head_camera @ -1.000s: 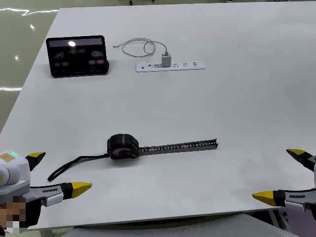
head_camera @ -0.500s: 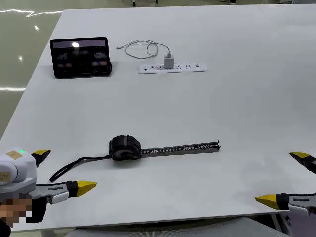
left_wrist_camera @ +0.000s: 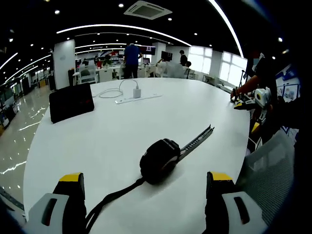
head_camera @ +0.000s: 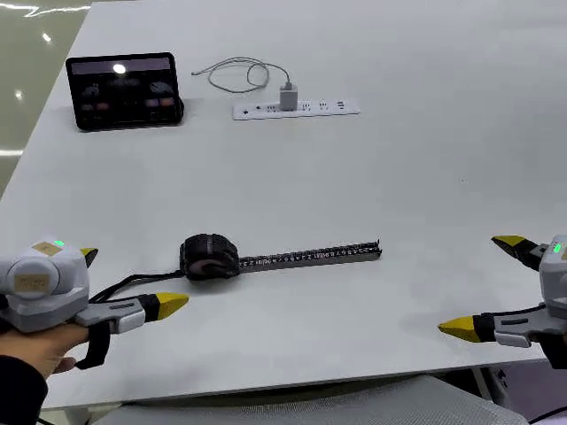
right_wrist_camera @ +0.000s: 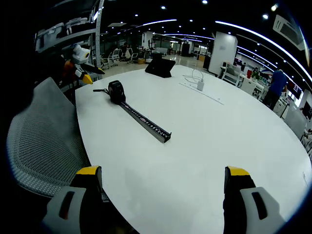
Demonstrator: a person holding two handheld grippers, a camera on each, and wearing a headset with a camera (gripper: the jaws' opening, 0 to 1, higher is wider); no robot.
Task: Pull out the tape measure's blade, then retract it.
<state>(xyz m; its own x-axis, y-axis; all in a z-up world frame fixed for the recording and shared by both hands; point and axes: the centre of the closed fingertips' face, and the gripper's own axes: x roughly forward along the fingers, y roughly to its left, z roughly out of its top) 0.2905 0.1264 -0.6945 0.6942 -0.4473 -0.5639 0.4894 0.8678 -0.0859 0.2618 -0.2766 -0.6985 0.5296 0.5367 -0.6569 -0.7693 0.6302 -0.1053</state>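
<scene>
Head view: one tape measure (head_camera: 209, 257) lies near-centre on the table (head_camera: 399, 159), its blade (head_camera: 310, 257) out rightward. One tablet (head_camera: 124, 90) and one power strip (head_camera: 295, 108) sit far left. Left gripper (head_camera: 133, 279) and right gripper (head_camera: 478, 284) gape, empty.
Left gripper view: the tape measure lies just ahead, apart from the jaws.
Right gripper view: the blade's tip is well apart.

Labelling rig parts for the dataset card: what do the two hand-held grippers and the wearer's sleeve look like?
Left hand-held gripper and right hand-held gripper match: pointed yellow tips on black-then-pale-grey jaws, and white rounded housings, each with a lit green light. The left housing carries a tan label. The sleeve is dark.
</scene>
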